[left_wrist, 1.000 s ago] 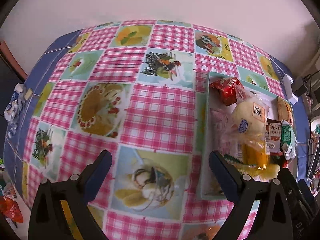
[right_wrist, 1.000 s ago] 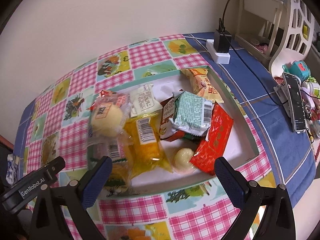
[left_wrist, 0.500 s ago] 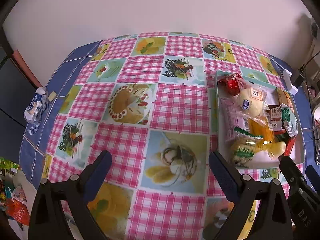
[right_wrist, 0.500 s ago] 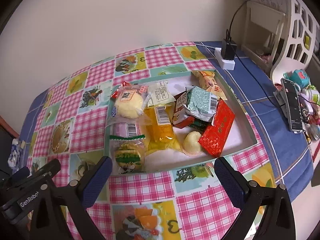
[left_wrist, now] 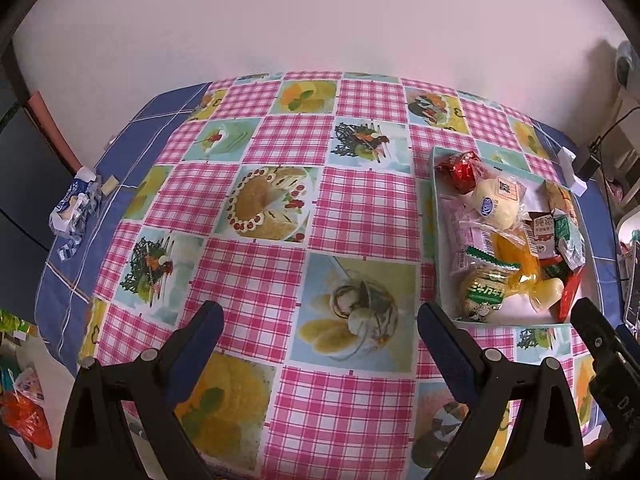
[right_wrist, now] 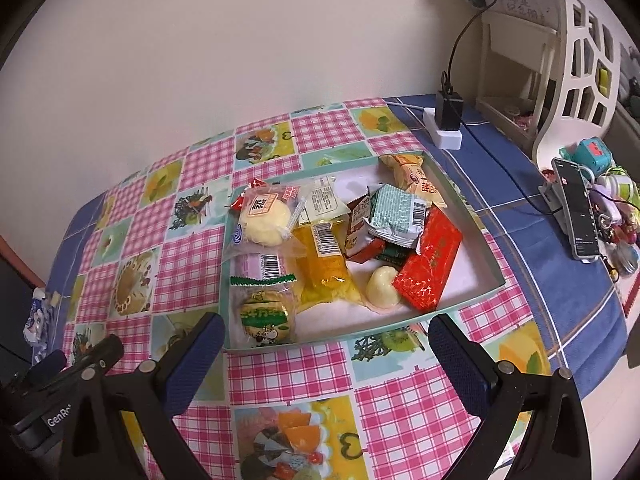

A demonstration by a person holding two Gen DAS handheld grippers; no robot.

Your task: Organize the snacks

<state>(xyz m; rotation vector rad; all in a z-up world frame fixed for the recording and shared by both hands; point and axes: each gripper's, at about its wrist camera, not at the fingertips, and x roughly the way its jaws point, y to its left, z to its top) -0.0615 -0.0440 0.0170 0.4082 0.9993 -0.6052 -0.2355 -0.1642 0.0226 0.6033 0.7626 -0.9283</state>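
A shallow teal box (right_wrist: 476, 300) (left_wrist: 434, 256) sits on the checked tablecloth, filled with several wrapped snacks: a round yellow bun (right_wrist: 264, 220), a yellow packet (right_wrist: 326, 264), a green-labelled cake (right_wrist: 265, 318), a red foil packet (right_wrist: 430, 264) and a green-white packet (right_wrist: 396, 212). My right gripper (right_wrist: 326, 344) hovers open in front of the box's near wall, holding nothing. My left gripper (left_wrist: 318, 338) hangs open above the cloth, left of the box, empty. In the left wrist view the bun (left_wrist: 496, 206) and the green-labelled cake (left_wrist: 482, 294) lie in the box.
A white power adapter with a black plug (right_wrist: 448, 126) and cable lies behind the box. A phone on a stand (right_wrist: 576, 208), small toys and a white chair stand at the right. A crumpled blue-white wrapper (left_wrist: 74, 208) rests at the table's left edge.
Both grippers have pulled back and up from the box, so more of the table shows. The snacks in the box have not moved. Both stay open.
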